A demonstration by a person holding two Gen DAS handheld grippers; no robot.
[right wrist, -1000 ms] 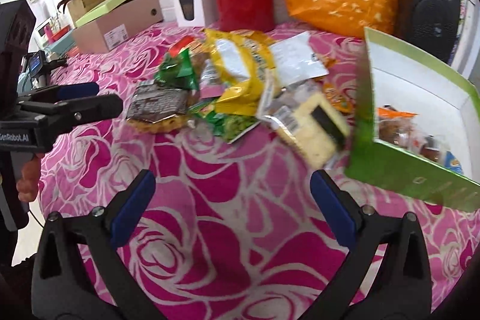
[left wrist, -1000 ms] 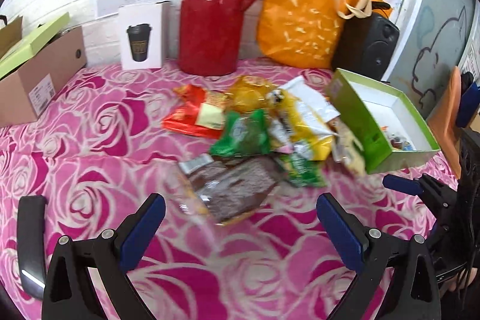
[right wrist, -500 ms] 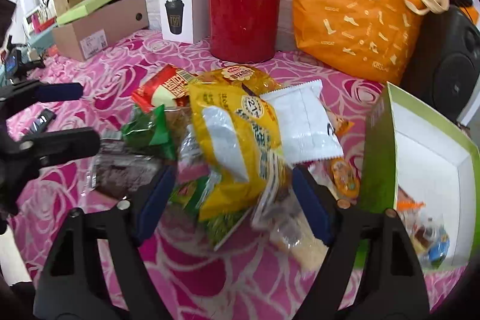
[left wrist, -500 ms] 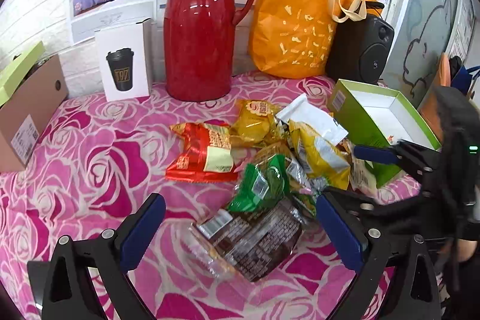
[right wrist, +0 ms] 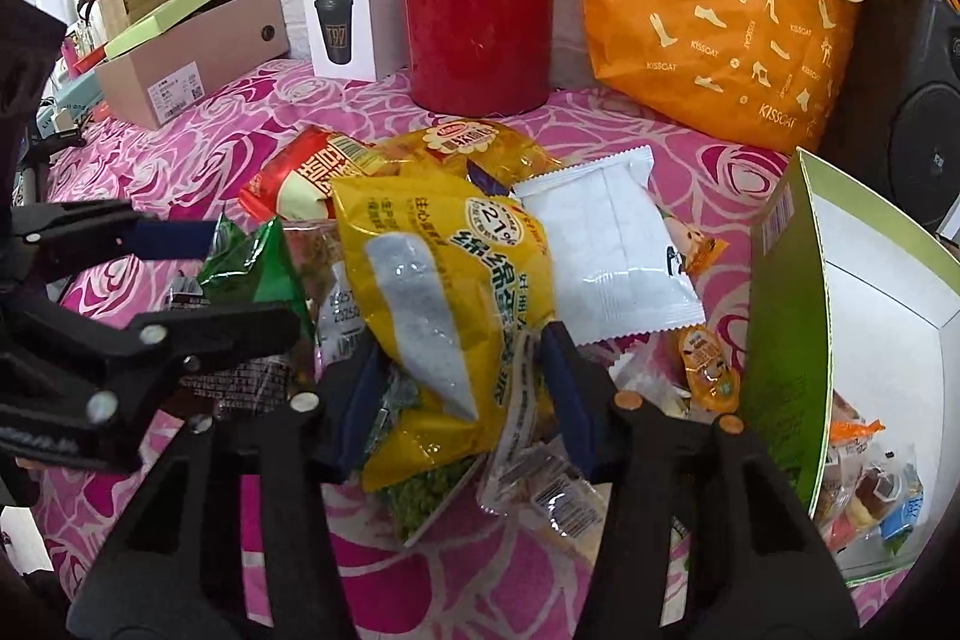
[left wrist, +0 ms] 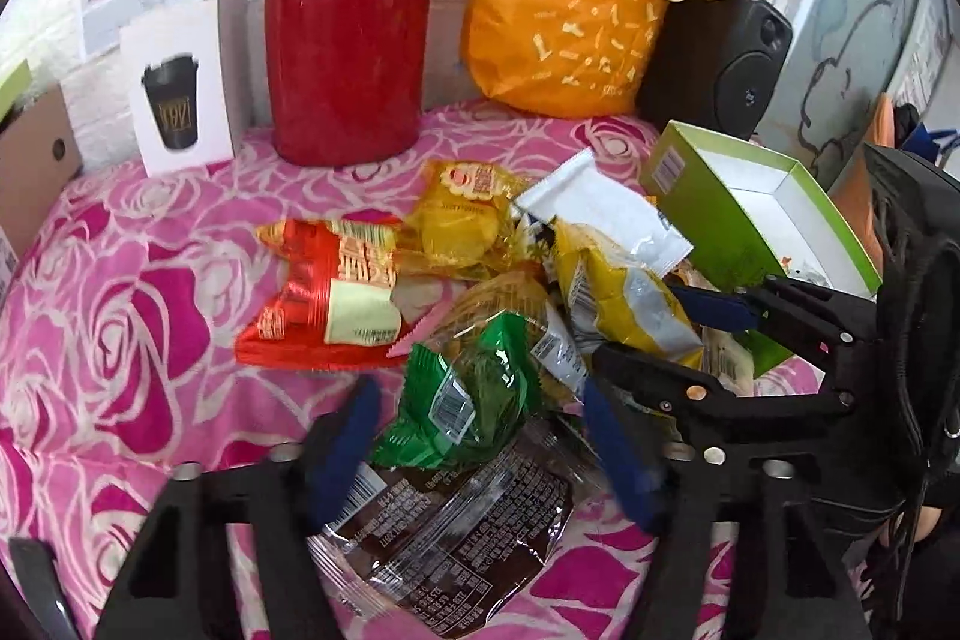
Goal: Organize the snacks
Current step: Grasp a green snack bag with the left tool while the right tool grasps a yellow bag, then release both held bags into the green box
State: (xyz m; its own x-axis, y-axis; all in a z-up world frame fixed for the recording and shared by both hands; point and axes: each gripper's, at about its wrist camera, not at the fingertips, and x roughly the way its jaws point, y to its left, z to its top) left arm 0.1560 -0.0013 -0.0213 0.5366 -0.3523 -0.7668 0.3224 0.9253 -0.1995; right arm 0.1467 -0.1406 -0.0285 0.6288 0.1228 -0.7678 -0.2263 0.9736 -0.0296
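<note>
The crinkled green foil packet (left wrist: pixel 474 400) is flanked by the spread left gripper (left wrist: pixel 480 448); the glossy yellow bag (right wrist: pixel 450 304) is flanked by the spread right gripper (right wrist: pixel 462 388).

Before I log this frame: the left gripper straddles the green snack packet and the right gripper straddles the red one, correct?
Not quite. The right wrist view shows the right gripper straddling the big yellow snack bag, not the red one. The left gripper does straddle the green snack packet.

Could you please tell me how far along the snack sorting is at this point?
Early. A few small snacks already lie in the green box. The right tool straddles the yellow packet, the left tool the green packet. The pile remains on the cloth.
</note>
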